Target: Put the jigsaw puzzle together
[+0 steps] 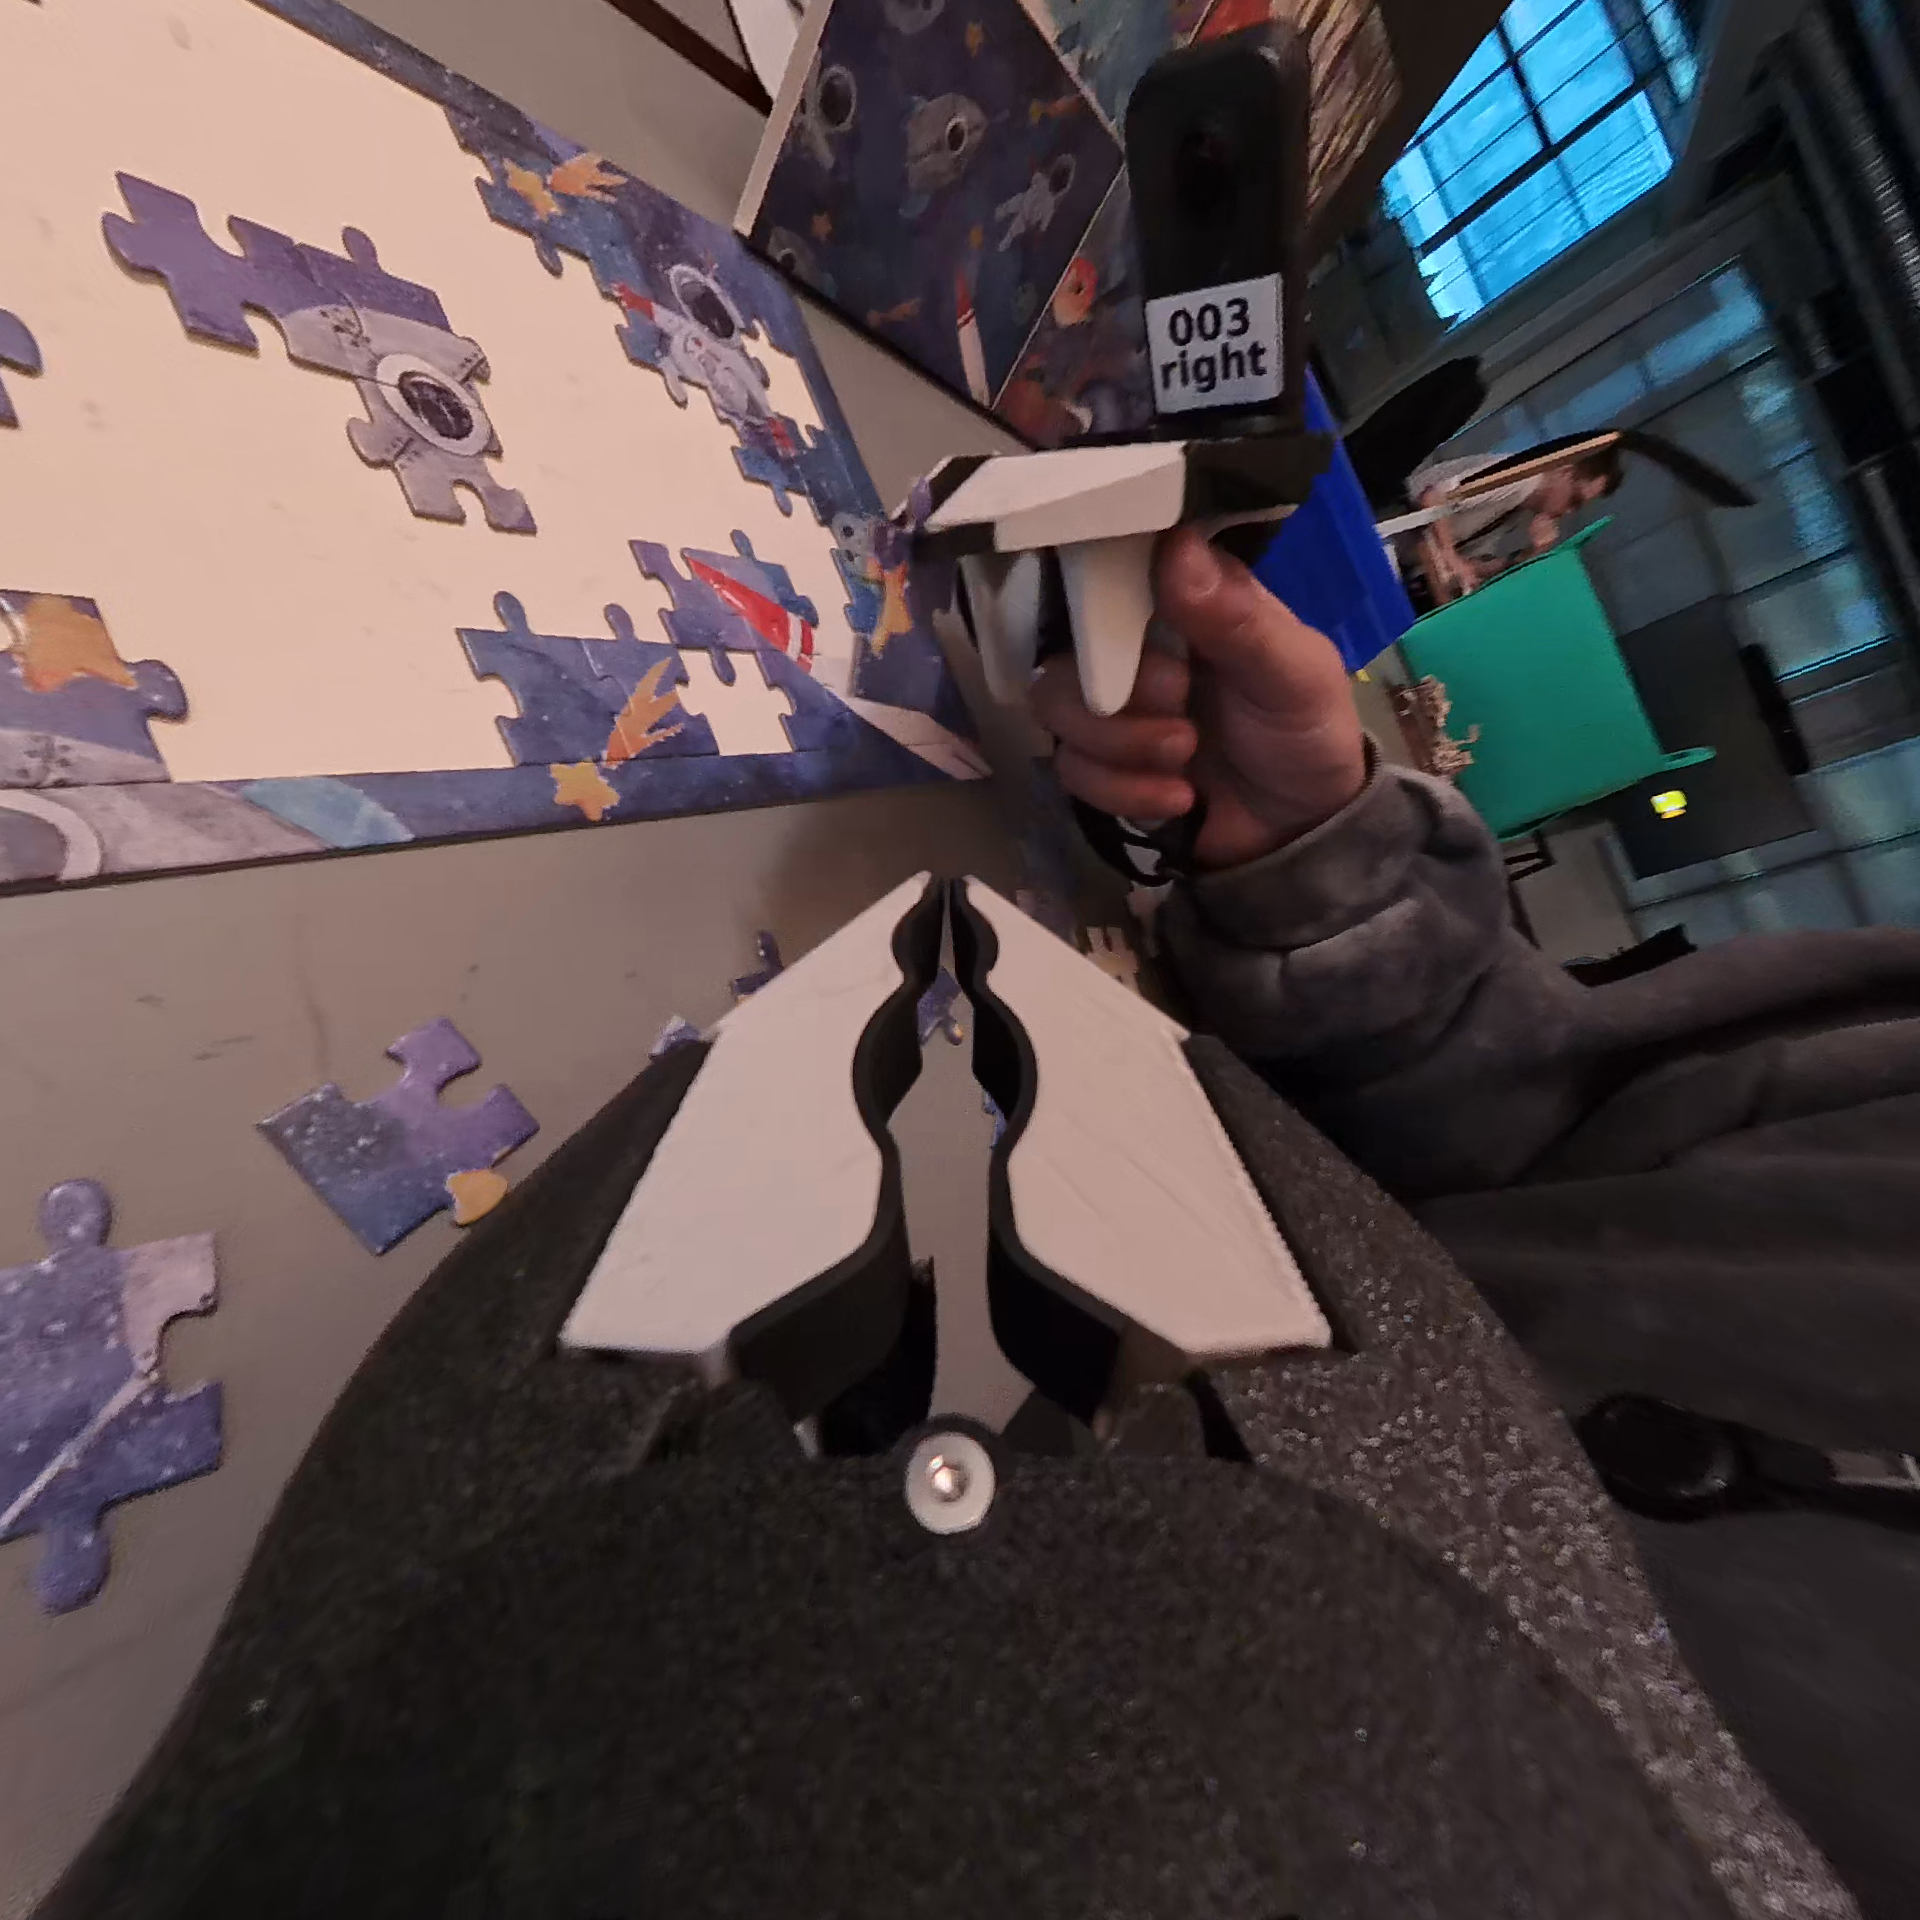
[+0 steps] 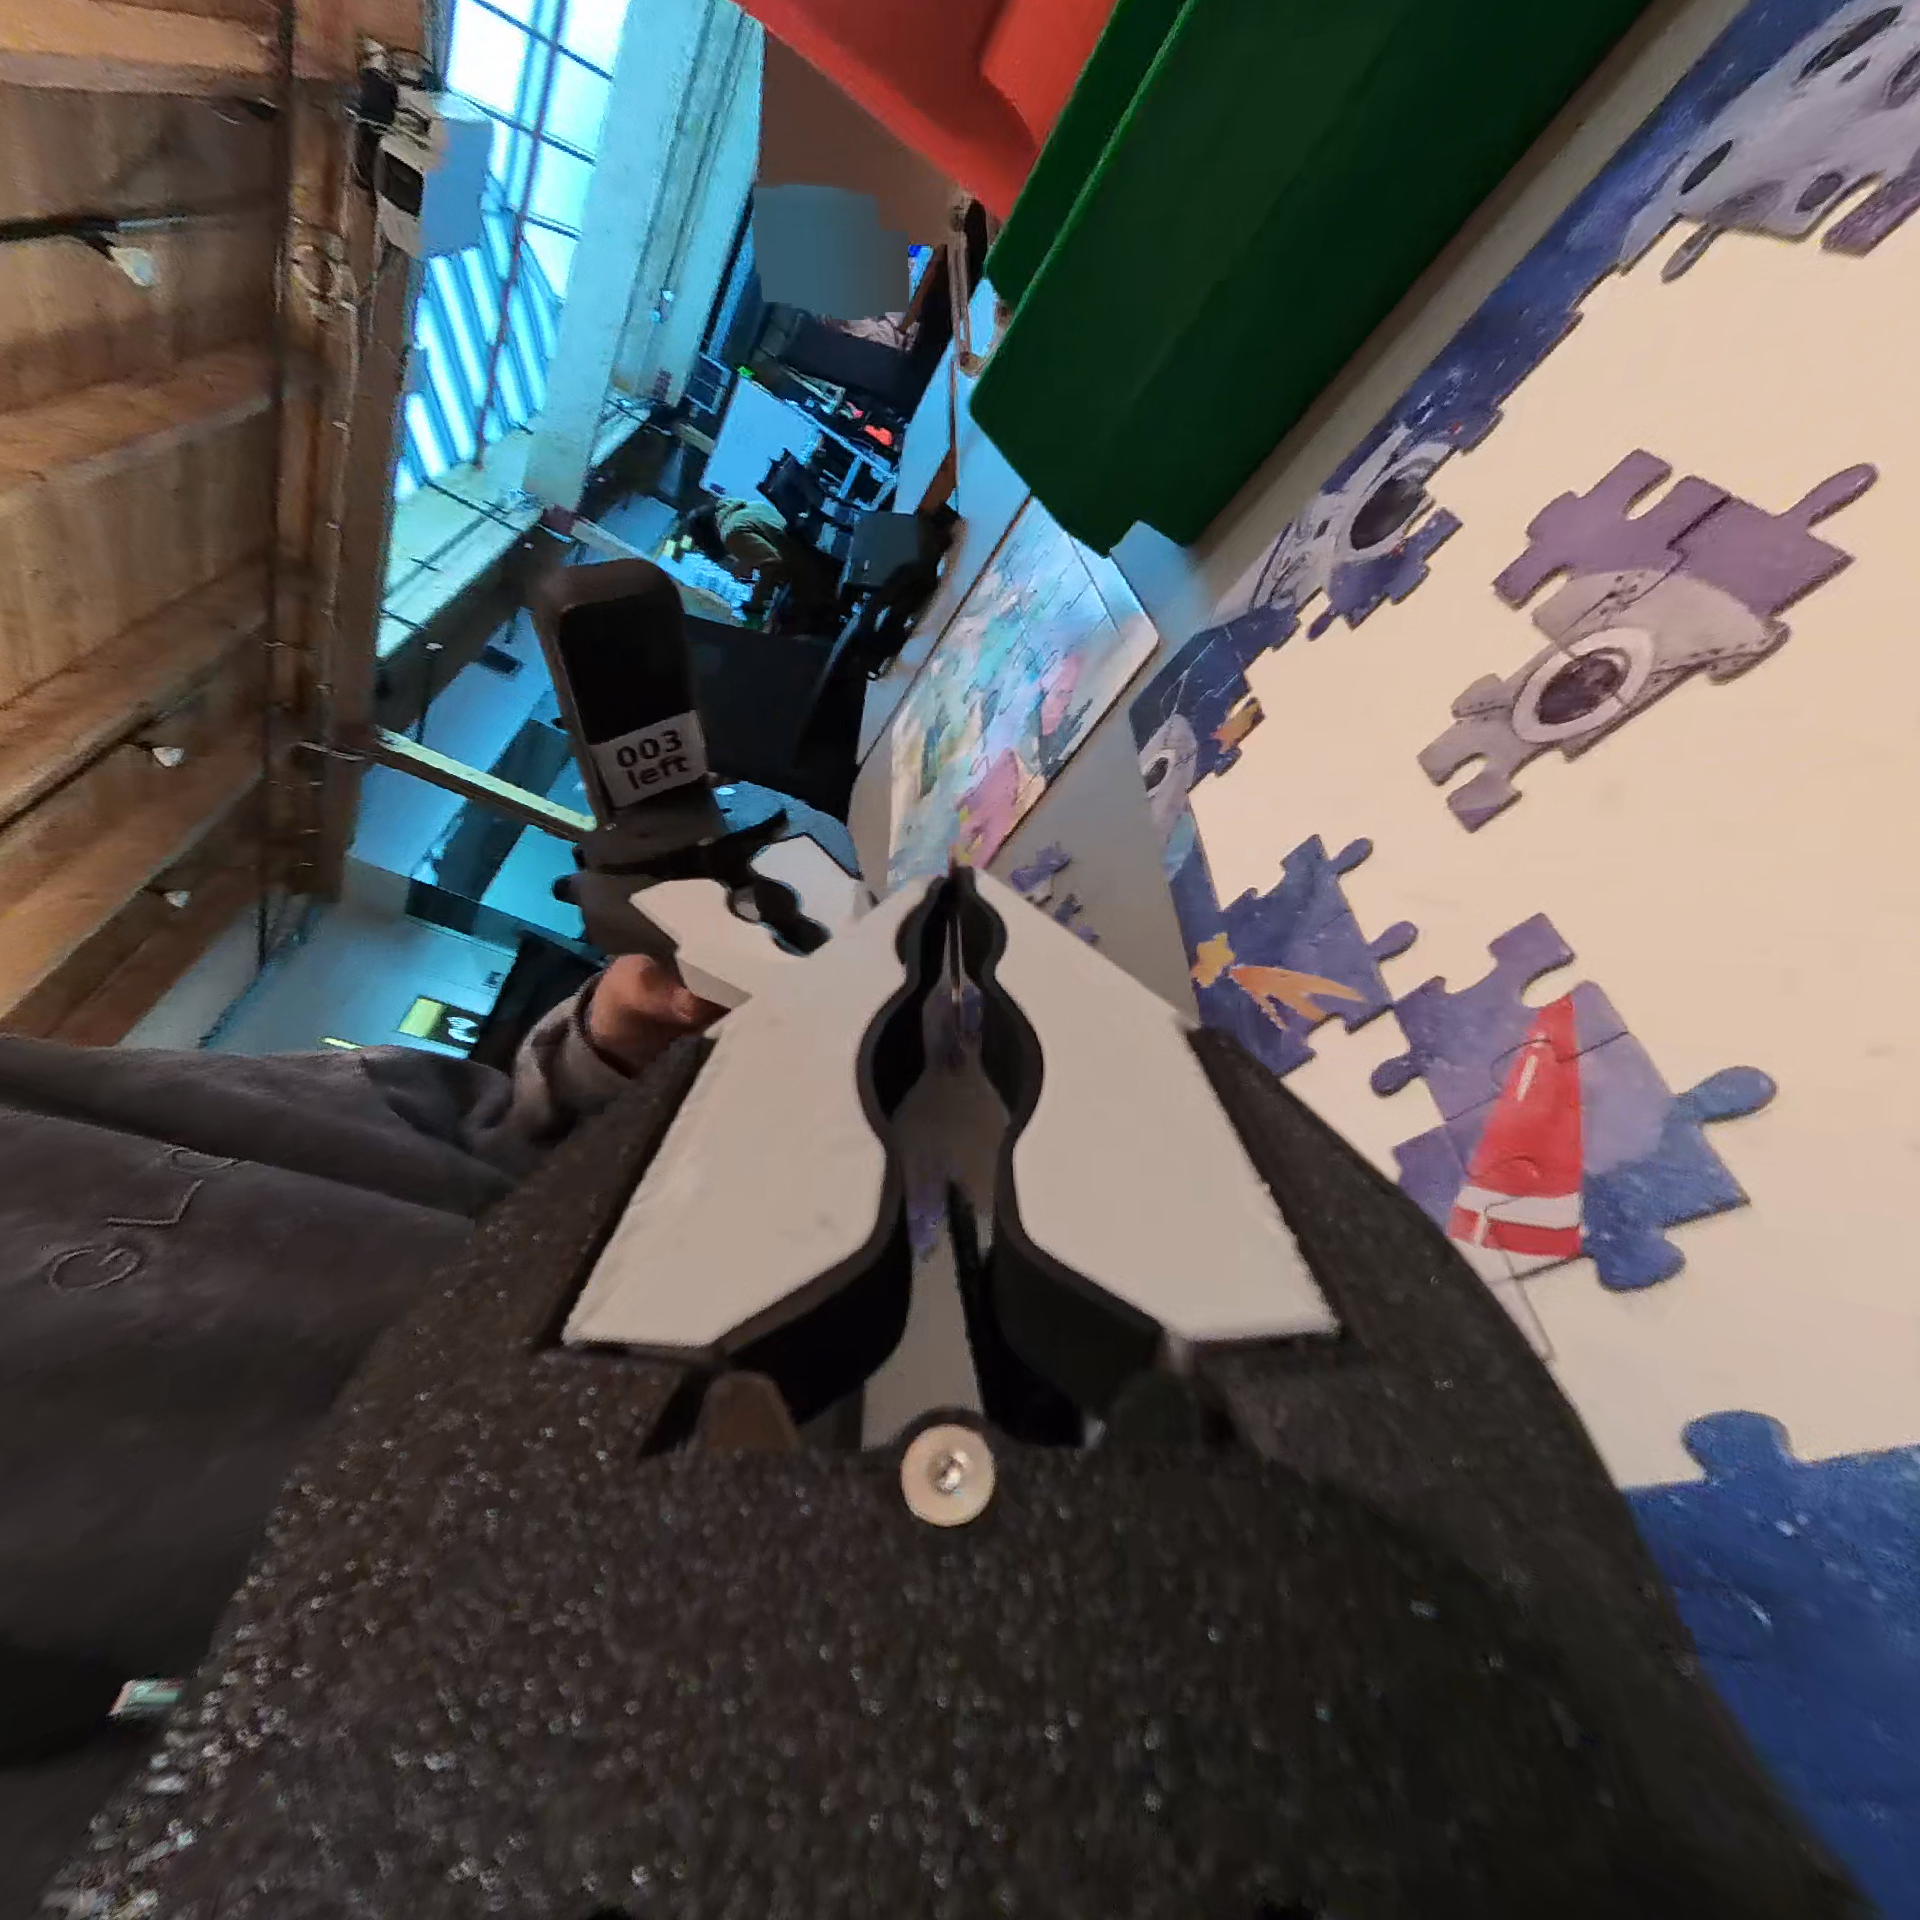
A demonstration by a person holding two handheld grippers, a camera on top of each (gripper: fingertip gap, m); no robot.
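The puzzle board (image 1: 260,520) is cream with a blue space-pattern border and lies on the grey table; it also shows in the right wrist view (image 2: 1714,935). Joined clusters lie on it: a grey spaceship (image 1: 416,384) (image 2: 1590,665) and a red rocket (image 1: 738,613) (image 2: 1527,1132). My right gripper (image 2: 956,883) is shut on a purple puzzle piece (image 2: 958,1023), seen edge-on. In the left wrist view the right gripper (image 1: 920,520) holds that piece (image 1: 902,530) over the board's near right corner. My left gripper (image 1: 948,883) is shut and empty, above the table in front of the board.
Loose blue pieces (image 1: 400,1132) (image 1: 94,1382) lie on the table by the left gripper. The puzzle box (image 1: 935,156) leans behind the board. A green bin (image 2: 1247,260) stands at the board's far edge. Another assembled puzzle (image 2: 1018,686) lies beyond. A grey sleeve (image 1: 1403,987) is on the right. The grippers' ends are close to 7 centimeters from one another.
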